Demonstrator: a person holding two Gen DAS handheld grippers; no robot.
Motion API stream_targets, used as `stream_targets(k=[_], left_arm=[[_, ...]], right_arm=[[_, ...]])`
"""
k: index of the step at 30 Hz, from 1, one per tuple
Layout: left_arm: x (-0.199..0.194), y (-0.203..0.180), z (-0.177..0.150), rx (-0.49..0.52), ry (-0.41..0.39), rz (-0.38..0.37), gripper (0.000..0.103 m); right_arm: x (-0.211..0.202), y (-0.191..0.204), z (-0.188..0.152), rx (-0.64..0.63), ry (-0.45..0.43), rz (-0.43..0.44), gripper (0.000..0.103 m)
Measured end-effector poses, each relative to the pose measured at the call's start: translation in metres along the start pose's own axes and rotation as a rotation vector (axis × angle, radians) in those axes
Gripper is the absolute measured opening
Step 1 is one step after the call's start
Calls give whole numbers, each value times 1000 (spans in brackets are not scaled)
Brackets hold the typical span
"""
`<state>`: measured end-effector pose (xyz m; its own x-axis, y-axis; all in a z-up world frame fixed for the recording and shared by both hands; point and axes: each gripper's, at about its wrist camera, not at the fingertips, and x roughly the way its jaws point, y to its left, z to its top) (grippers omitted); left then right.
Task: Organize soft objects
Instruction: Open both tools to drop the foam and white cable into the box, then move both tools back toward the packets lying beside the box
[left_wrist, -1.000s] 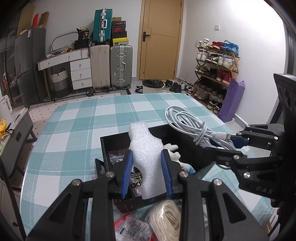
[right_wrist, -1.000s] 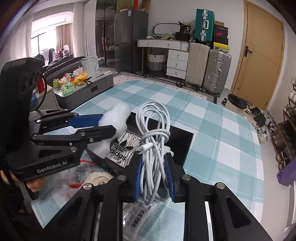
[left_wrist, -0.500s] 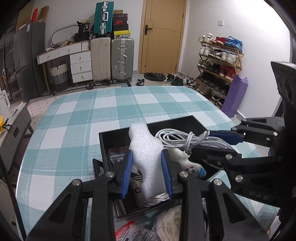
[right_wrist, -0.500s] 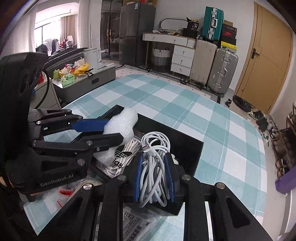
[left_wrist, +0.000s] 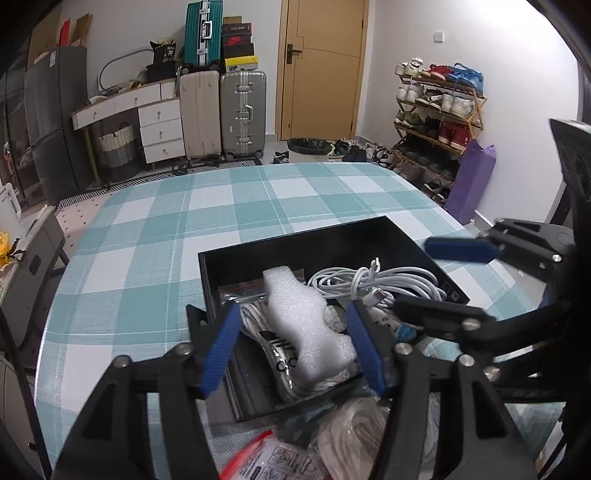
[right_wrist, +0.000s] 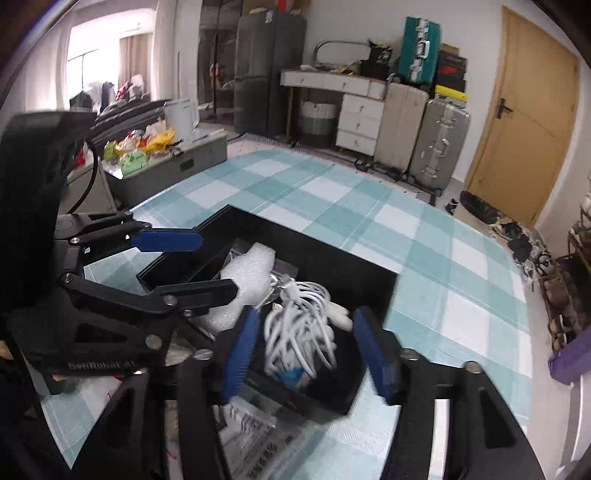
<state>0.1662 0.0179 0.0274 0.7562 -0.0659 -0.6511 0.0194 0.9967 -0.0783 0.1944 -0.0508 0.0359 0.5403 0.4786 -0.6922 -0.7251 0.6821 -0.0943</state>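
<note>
1. The white foam piece (left_wrist: 308, 325) lies inside the black box (left_wrist: 295, 251), leaning over a packet and a striped item beneath it; in the right wrist view it shows at the box's left side (right_wrist: 245, 275).
2. The left claw (left_wrist: 291, 350) is released: its blue pads (left_wrist: 221, 345) stand wide apart on either side of the foam piece, neither touching it.
3. The white cable bundle (right_wrist: 303, 325) rests in the same box, just beside the foam piece on its right (left_wrist: 373, 284).
4. The right claw (right_wrist: 308, 354) is released too, its blue pads (right_wrist: 242, 350) spread to both sides of the cable bundle without gripping it.
5. The box (right_wrist: 369, 273) sits on the desk (left_wrist: 229, 206), which wears a teal-and-white checked cloth.
6. In front of the box, nearest the left camera, lie a coil of pale rope (left_wrist: 354, 435) and a red-edged plastic packet (left_wrist: 273, 461).
7. Beyond the desk stand suitcases (left_wrist: 242, 110), a wooden door (left_wrist: 321, 66) and a shoe rack (left_wrist: 436, 114).
</note>
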Motion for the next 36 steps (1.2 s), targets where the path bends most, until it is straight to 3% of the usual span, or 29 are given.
stream_targets(k=[1,3,5,7,16,28,36], left_arm=[[-2,0,-1,-2,-4,-11,70],[-11,0,-4,-3,-22,-27,81],[-20,-1,-8,-8,-44,1,99],[-29,1,-12,-21,-61,7,102],[-49,13,-34,-71,-62,54,103],[-54,14,-59,-71,-71,74,103],[-46,10,-68,-67,-43,79,103]], right_arm=[[-7,-2,-3,12,-17,-6,79],[-19,-5,-7,41,-46,-20,89],[-31,-7,-13,67,-69,-28,93],[-39,-9,-19,101,-75,-30,101],[-55,-7,-45,217,-73,-18,102],[-46,6,-66,238,-26,10,103],[-29,13,-76,239,55,26,103]])
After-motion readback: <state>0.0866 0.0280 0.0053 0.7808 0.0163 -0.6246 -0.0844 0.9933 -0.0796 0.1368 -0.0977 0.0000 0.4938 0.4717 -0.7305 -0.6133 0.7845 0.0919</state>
